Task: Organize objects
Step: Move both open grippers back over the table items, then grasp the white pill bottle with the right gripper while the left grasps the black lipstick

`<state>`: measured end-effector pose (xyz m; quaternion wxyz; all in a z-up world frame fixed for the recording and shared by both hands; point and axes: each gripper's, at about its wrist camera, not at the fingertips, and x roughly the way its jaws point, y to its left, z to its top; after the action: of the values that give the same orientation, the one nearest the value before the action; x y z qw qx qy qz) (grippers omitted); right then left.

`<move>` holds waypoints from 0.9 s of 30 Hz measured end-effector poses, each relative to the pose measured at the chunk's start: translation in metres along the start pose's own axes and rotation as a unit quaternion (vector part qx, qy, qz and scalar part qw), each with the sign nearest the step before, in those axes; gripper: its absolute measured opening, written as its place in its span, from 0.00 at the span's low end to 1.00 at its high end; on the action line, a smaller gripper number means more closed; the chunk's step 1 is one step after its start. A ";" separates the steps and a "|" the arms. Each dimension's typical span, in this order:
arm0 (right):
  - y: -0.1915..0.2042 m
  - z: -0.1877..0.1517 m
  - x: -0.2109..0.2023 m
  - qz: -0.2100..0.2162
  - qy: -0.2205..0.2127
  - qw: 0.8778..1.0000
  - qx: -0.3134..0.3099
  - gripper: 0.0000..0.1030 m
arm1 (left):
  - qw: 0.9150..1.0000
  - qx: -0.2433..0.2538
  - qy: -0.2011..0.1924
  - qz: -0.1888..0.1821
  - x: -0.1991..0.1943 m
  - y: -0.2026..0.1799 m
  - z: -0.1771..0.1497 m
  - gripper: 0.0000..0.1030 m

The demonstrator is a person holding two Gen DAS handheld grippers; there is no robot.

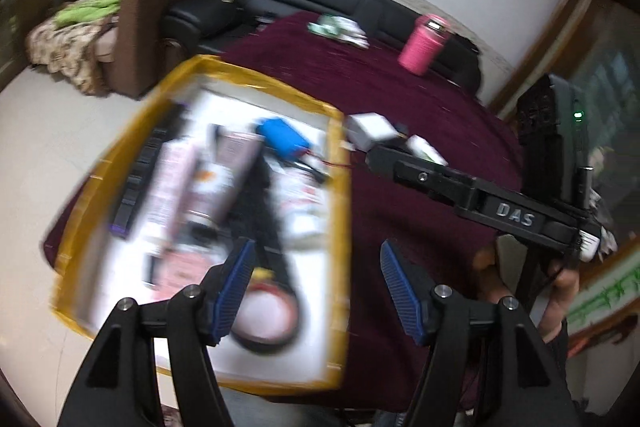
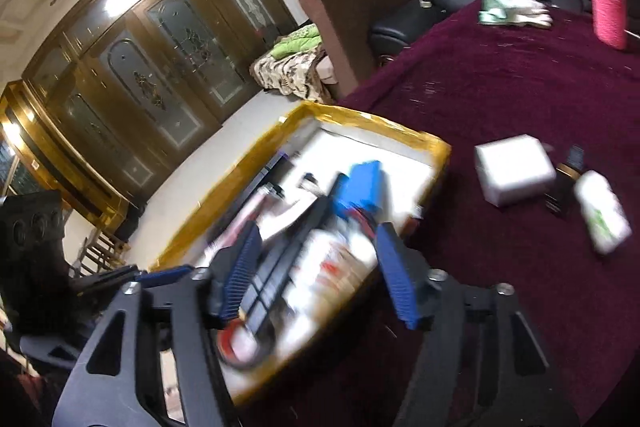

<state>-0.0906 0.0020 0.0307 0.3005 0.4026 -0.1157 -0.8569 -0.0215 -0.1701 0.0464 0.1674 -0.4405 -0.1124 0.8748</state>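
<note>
Hanging over the yellow-rimmed box point(image 1: 340, 187) on the dark red cloth point(image 1: 420, 99), the left gripper point(image 1: 316, 291) and right gripper point(image 2: 316, 267) both have jaws spread wide with nothing pinched, and the things inside the box are too blurry to name.

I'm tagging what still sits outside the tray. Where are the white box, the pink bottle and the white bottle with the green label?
white box point(image 2: 514, 169): right wrist view, top face.
pink bottle point(image 1: 423, 45): left wrist view, body.
white bottle point(image 2: 602, 215): right wrist view, side.
</note>
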 end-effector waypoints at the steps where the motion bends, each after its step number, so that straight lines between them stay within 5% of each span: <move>1: -0.008 -0.005 -0.009 -0.013 0.001 1.000 0.001 0.62 | 1.000 0.010 0.004 -0.006 0.004 -0.012 -0.003 0.64; 7: -0.082 -0.016 -0.058 -0.111 -0.005 0.993 0.047 0.62 | 0.998 0.054 0.023 -0.025 0.018 -0.056 -0.013 0.64; 13: -0.140 0.013 -0.048 -0.183 0.020 0.981 0.057 0.62 | 0.997 0.061 0.030 -0.025 0.019 -0.065 -0.019 0.64; 18: -0.165 0.026 -0.022 -0.187 0.040 0.980 0.047 0.61 | 0.998 0.055 0.037 -0.018 0.023 -0.063 -0.018 0.64; 21: -0.161 0.022 -0.011 -0.183 0.057 0.981 0.041 0.37 | 0.998 0.054 0.038 -0.016 0.027 -0.065 -0.015 0.64; 27: -0.158 0.005 -0.034 -0.192 0.039 0.978 0.067 0.33 | 0.997 0.065 0.051 -0.014 0.048 -0.080 0.000 0.64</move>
<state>-0.1441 0.1479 -0.0143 0.1072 0.4696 -0.0813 -0.8726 -0.0327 -0.0778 0.0386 0.2130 -0.4715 -0.0530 0.8541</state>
